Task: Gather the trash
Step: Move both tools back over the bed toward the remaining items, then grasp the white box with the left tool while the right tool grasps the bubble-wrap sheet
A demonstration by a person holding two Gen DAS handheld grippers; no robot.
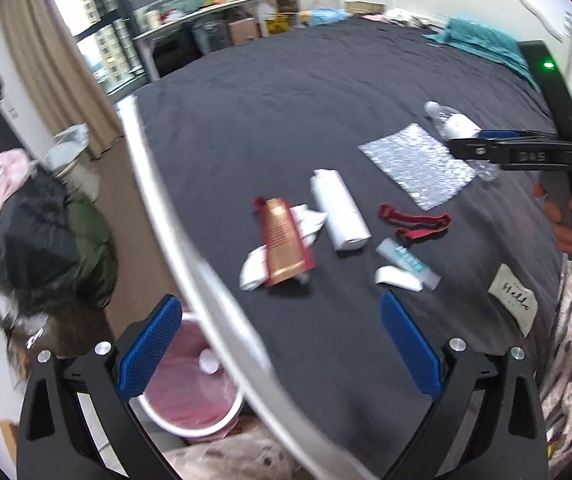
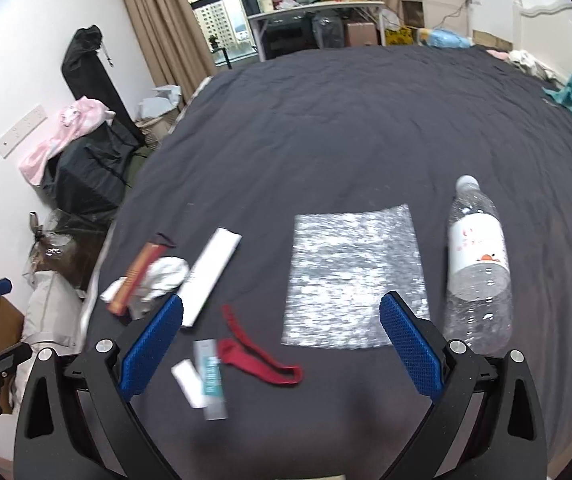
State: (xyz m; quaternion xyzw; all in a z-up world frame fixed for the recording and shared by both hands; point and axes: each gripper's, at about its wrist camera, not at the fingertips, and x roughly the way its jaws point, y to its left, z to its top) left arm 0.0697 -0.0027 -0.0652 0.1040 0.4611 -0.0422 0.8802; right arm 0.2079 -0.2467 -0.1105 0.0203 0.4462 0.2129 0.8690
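Trash lies on a dark grey bedspread [image 1: 306,112]: a red-gold tube [image 1: 284,246] on crumpled white paper [image 1: 306,224], a white pack [image 1: 340,210], a red strap [image 1: 416,224], a teal-striped sachet [image 1: 408,262], a bubble-wrap sheet [image 1: 416,164] and a clear water bottle [image 2: 478,264]. My left gripper [image 1: 282,344] is open and empty above the bed's near edge. My right gripper [image 2: 282,344] is open and empty over the red strap [image 2: 260,354], with the bubble wrap [image 2: 356,276] ahead and the bottle at its right. It shows from the side in the left wrist view [image 1: 482,146].
A white bin with a pink liner [image 1: 196,392] stands on the floor by the bed's white edge [image 1: 190,248], under my left finger. Dark bags and clothes [image 1: 46,240] pile at the left wall. A small label card [image 1: 514,300] lies at the right.
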